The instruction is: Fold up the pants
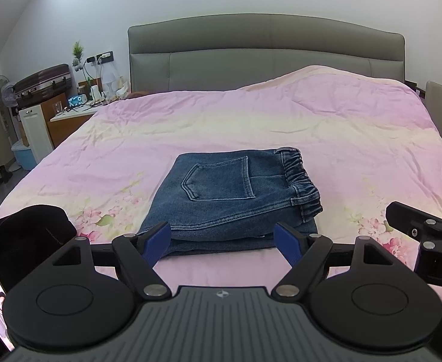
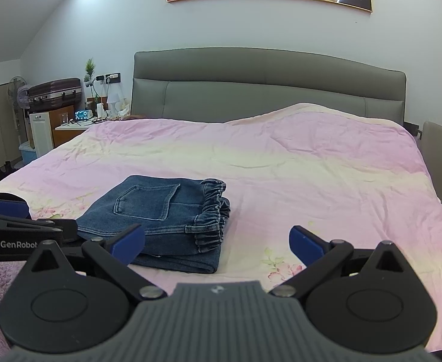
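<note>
The bed (image 1: pixel 251 120), under a pink floral cover, fills both views and serves as the landmark here. At its head stands the grey headboard (image 2: pixel 266 84); off its left side, near the head, a nightstand (image 1: pixel 73 114) is crowded with small things too tiny to tell apart.

The pants (image 1: pixel 236 199), blue denim, lie on the bed near its foot edge, roughly midway across. They are folded into a compact, squared stack of several layers, back pocket up, with the elastic waistband bunched along the right side and the layer edges lined up fairly well.

The left gripper (image 1: pixel 222 242) hangs just short of the stack's near edge, its fingers spread wide with nothing between them. The right gripper (image 2: pixel 218 242) sits over the bed to the right of the pants, likewise wide open and empty, apart from the cloth.

Judging by this, the folding looks finished: no leg trails loose, and neither tool has hold of the fabric. At most a light smoothing of the waistband side might remain.
</note>
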`<state>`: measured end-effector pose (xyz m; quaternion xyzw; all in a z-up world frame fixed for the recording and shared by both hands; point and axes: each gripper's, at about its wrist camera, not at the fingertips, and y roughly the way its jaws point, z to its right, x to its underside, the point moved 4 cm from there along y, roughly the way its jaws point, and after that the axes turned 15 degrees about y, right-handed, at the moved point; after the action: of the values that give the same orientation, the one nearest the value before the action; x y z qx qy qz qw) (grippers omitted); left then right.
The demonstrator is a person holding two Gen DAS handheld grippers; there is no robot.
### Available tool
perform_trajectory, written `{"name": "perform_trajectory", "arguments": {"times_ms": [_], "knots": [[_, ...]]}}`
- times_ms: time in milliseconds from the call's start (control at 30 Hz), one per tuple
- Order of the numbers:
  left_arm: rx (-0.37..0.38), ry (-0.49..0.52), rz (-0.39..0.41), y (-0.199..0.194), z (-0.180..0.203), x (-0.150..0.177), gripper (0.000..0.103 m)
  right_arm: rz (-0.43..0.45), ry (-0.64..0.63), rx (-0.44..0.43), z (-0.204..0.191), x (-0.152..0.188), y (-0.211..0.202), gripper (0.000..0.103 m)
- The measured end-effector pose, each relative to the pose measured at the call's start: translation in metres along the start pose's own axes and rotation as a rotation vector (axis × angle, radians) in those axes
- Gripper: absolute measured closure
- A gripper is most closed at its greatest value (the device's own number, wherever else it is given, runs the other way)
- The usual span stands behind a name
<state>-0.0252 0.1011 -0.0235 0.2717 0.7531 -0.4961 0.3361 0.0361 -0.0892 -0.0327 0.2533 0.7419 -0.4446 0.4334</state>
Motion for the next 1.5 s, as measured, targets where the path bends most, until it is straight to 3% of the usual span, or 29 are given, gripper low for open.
{"name": "perform_trajectory", "arguments": {"times_ms": [1500], "knots": [[-0.013,0.008,0.027,-0.013,0.0,-0.005,0.012,0.025,-0.006,0.003,-0.003,-0.002,-0.014,0.005]]}}
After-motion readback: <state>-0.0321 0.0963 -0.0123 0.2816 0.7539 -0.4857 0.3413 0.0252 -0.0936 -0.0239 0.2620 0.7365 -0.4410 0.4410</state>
